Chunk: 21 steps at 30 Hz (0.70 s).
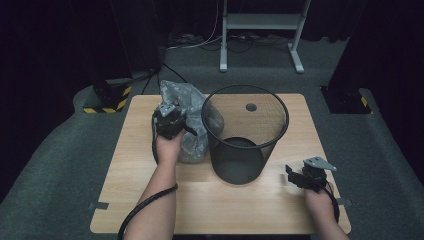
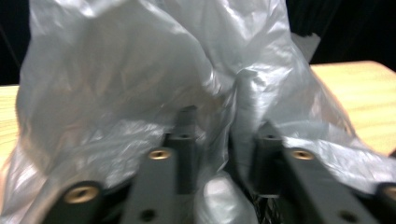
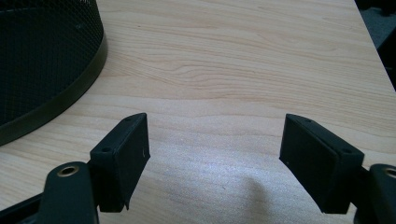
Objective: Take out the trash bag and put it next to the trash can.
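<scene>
A crumpled grey plastic bag [image 1: 194, 142] lies on the wooden table [image 1: 200, 205], touching the left side of a black mesh wastebasket [image 1: 245, 155] that stands upright at the table's middle. My left gripper [image 1: 168, 111] sits on the bag's near side. In the left gripper view its jaws [image 2: 226, 133] stand close together with a fold of the bag [image 2: 140, 70] pinched between them. My right gripper [image 1: 291, 173] rests low at the table's front right, apart from the basket. It is open [image 3: 215, 149] over bare wood, with the basket's base [image 3: 42, 60] at the left.
The table's right edge [image 3: 373, 60] is close to the right gripper. A round hole [image 1: 251, 107] in the tabletop shows behind the basket. On the carpet beyond stand a white metal frame [image 1: 260, 22] and dark posts with yellow-black tape [image 1: 107, 97].
</scene>
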{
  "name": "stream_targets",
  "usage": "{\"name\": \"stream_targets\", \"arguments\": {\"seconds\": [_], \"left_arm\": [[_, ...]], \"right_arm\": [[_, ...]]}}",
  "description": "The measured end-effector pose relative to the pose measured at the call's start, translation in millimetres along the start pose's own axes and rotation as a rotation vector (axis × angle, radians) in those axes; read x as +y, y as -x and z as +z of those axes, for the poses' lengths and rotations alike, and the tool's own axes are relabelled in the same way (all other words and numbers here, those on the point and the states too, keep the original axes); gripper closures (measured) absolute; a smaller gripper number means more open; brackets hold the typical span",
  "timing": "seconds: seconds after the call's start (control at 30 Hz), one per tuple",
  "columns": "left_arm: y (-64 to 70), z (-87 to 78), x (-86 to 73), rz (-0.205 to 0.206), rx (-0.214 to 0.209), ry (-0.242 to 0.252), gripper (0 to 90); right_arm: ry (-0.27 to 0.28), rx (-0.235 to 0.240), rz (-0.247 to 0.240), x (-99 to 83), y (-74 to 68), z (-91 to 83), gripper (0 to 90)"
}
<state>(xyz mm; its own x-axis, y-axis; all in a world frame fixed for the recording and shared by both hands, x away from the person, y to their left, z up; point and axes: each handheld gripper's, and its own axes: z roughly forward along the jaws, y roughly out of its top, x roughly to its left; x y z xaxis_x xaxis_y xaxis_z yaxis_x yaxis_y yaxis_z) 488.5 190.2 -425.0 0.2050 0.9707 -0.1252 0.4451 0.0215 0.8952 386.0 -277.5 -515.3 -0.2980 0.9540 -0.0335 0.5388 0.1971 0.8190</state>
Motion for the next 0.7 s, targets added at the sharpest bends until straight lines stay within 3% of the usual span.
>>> {"name": "stream_targets", "arguments": {"seconds": [0.07, 0.1, 0.13, 0.3, 0.33, 0.53, 0.7], "left_arm": [[-0.5, -1.4, 1.4, -0.003, 0.008, 0.010, 59.5], [-1.3, -3.2, 2.7, -0.013, 0.018, 0.014, 50.6], [-1.8, -5.9, 3.5, -0.031, 0.027, 0.018, 47.9], [0.3, -12.1, 4.4, -0.039, 0.038, 0.025, 36.5], [1.2, -15.0, 4.9, -0.039, 0.036, 0.030, 31.4], [6.0, -26.0, 7.7, -0.025, 0.011, 0.037, 21.2], [11.5, -34.6, 8.1, 0.009, -0.016, 0.009, 14.9]], "right_arm": [[0.000, 0.000, 0.000, 0.0, 0.0, 0.0, 23.8], [0.000, 0.001, -0.001, 0.0, 0.4, 0.2, 23.8], [0.000, 0.001, 0.000, 0.0, 0.4, 0.3, 23.8], [-0.003, 0.000, -0.003, 0.0, 1.5, 1.6, 24.1], [-0.005, -0.003, -0.004, -0.1, 1.5, 2.0, 24.2], [-0.003, -0.003, -0.009, 0.4, 0.4, 1.4, 24.2], [-0.013, 0.000, -0.022, 0.1, -0.2, 2.7, 24.2]]}}
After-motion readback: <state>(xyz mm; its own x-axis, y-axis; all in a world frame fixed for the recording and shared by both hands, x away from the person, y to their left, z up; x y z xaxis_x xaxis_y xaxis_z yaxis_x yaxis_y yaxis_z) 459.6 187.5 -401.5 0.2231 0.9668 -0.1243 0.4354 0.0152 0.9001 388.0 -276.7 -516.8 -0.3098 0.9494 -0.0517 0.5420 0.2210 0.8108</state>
